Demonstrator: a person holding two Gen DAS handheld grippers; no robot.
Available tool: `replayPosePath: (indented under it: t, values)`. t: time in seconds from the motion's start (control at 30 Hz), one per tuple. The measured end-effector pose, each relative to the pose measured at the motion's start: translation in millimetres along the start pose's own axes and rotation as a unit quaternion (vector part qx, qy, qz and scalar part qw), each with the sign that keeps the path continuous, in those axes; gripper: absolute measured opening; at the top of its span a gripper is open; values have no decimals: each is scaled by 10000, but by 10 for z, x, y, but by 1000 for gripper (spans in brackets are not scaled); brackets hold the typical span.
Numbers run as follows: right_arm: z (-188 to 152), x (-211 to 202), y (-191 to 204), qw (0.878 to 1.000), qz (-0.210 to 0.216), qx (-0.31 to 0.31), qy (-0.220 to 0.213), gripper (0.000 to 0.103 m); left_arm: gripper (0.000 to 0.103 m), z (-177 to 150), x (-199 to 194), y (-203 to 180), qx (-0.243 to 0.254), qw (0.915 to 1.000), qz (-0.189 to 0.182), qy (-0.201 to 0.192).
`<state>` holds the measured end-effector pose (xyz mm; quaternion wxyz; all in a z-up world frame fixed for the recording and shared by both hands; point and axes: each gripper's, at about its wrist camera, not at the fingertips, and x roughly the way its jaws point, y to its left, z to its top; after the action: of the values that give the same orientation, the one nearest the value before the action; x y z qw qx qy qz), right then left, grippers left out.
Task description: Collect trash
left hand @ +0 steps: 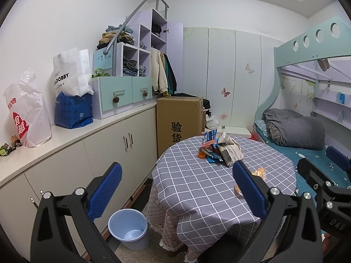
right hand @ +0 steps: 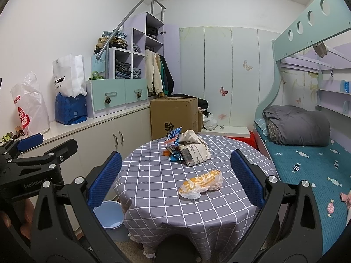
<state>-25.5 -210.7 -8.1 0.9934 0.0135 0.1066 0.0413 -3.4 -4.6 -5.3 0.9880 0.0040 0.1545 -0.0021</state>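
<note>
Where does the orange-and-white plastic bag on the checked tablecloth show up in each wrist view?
Left wrist: the orange-and-white plastic bag sits lower right of centre, mostly hidden behind the left gripper's right finger.
Right wrist: the bag lies in full view just below centre, on the near part of the table, between the open right gripper's fingers.
Shared landmark: the crumpled newspaper farther back on the table, beyond the bag in both.

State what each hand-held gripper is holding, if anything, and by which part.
Nothing is held. The left hand-held gripper and the right hand-held gripper are both open and empty, above the table.
</note>
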Motion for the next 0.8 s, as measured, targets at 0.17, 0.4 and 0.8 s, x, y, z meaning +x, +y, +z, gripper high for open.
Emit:
replayPosePath:
  t: [0.17, 0.4, 0.8]
  values:
    - [-1, 4, -1, 10000, 3, -1, 3, 97, 99, 4, -1, 1, -4, 10000, 1, 0]
    - [-8, 6, 3, 10000, 7, 1, 8, 97, 99, 2, 0, 4, 7, 10000, 3, 3]
    - [-20, 6, 11, 10000, 13, -4, 22, 97, 99, 1, -2, 7, 8, 10000, 0, 2]
